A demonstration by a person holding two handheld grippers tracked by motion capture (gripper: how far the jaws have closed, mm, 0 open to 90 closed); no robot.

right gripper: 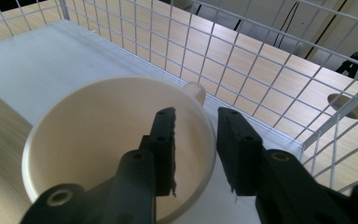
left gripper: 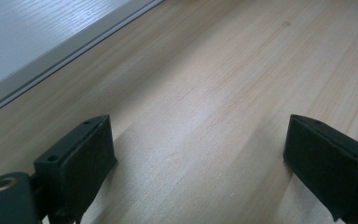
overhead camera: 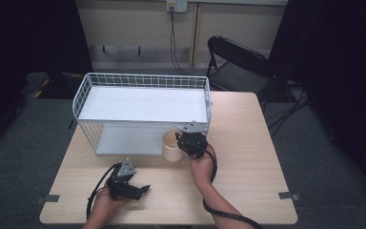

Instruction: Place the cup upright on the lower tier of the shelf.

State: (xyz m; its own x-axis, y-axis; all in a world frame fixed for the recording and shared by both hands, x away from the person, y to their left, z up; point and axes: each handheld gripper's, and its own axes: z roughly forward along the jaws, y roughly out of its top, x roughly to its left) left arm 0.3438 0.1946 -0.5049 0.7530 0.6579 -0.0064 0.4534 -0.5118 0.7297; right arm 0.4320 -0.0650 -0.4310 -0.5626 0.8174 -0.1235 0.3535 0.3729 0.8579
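Observation:
A cream mug [overhead camera: 171,145] stands upright at the front right corner of the white wire rack [overhead camera: 143,102], by its lower board. My right gripper [overhead camera: 183,142] reaches down over the mug's near rim. In the right gripper view one jaw is inside the mug [right gripper: 98,121] and the other outside, with the rim in the gap of the right gripper [right gripper: 196,135]; the pads stand slightly apart from the wall, so it is open. The mug's handle [right gripper: 195,91] points toward the wire side. My left gripper [overhead camera: 143,189] rests low on the table near the front edge, and the left gripper [left gripper: 196,158] shows wide open jaws with nothing between them.
The rack has a white upper shelf [overhead camera: 143,102] with a wire rim and wire side walls [right gripper: 270,70] close to my right jaws. Bare wooden table [overhead camera: 248,157] lies right of the mug. A black folding chair [overhead camera: 238,62] stands behind the table.

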